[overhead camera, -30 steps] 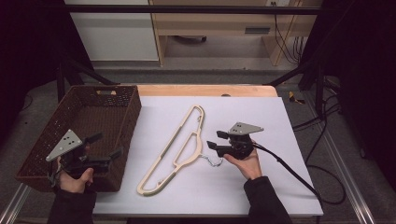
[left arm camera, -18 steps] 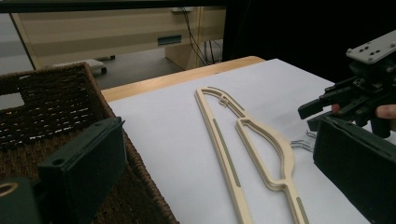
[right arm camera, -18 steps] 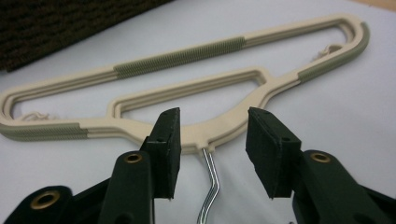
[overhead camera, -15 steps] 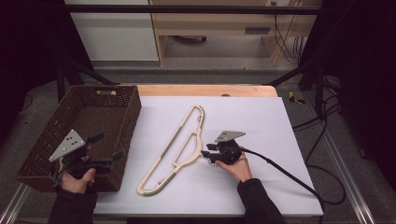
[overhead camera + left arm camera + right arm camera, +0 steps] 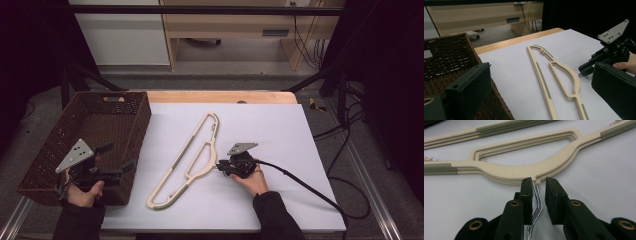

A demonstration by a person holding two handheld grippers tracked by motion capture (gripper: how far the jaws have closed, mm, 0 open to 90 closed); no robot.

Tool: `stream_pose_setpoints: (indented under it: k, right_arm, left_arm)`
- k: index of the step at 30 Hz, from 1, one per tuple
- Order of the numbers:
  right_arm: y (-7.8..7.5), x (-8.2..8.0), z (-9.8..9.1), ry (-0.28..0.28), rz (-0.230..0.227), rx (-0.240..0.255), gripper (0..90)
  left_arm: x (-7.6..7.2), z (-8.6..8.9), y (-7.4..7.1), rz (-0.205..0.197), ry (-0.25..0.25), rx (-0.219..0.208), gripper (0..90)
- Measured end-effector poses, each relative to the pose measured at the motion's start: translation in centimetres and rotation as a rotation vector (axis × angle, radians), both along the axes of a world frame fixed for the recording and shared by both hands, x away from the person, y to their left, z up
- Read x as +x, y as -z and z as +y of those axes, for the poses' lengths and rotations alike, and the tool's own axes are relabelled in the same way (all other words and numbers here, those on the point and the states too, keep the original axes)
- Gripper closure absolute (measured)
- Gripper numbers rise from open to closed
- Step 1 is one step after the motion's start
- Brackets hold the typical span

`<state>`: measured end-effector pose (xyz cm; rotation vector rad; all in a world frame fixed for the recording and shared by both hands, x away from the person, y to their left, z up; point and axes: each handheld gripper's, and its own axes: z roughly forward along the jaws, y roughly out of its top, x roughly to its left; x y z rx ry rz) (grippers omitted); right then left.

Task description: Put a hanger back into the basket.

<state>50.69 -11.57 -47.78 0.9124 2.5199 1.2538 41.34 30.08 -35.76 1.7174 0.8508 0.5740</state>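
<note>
Right gripper view shows your right gripper (image 5: 539, 186) with fingers apart, straddling the hanger's (image 5: 524, 170) metal hook (image 5: 537, 202). Your left gripper (image 5: 107, 162) hangs open over the basket (image 5: 107, 117) at the table's left edge.

The hangers (image 5: 192, 157) are cream plastic with ribbed olive-green strips set into their bars, and their hooks (image 5: 537, 202) are bright chrome wire. The basket (image 5: 60, 145) is dark brown wicker in a tight open weave, beside a white sheet (image 5: 280, 125) that covers the pale wood counter (image 5: 215, 96). Each hand-held gripper, left (image 5: 114, 161) and right (image 5: 220, 167), is black with brass-coloured rivets and carries a grey plate dotted with small holes.
</note>
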Motion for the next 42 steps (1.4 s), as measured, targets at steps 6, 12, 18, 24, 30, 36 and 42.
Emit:
stream_pose_setpoints:
  k: [6, 12, 18, 24, 30, 36, 42]
  right_arm:
    - [0.4, 0.1, 0.1, -0.009, 0.013, -0.005, 82.1]
    - [0.5, 0.3, 0.0, -0.023, 0.005, -0.007, 86.1]
    - [0.3, 0.3, -0.1, -0.033, -0.002, -0.003, 87.0]
    - [-0.2, 0.2, -0.3, -0.051, 0.007, 0.023, 88.1]
    - [-0.6, 0.1, -0.3, -0.045, 0.012, 0.019, 88.5]
    - [-1.2, -0.1, -0.5, -0.034, 0.017, 0.012, 88.6]
    - [-1.5, -0.1, -0.5, -0.022, 0.023, 0.012, 88.6]
  left_arm:
    - [0.0, -0.3, 0.1, 0.005, 0.009, 0.009, 2.7]
    - [0.0, -0.5, 0.1, 0.008, 0.015, 0.008, 2.9]
    - [-0.1, -0.9, 0.0, 0.003, 0.024, 0.017, 3.0]
    - [-0.3, -1.6, -0.1, -0.003, 0.036, 0.022, 3.2]
    - [-0.6, -2.9, -0.2, -0.001, 0.062, 0.041, 3.5]
    - [-0.7, -5.0, 0.1, 0.011, 0.098, 0.065, 3.9]
    - [-0.2, -7.5, 0.9, 0.047, 0.131, 0.118, 4.5]
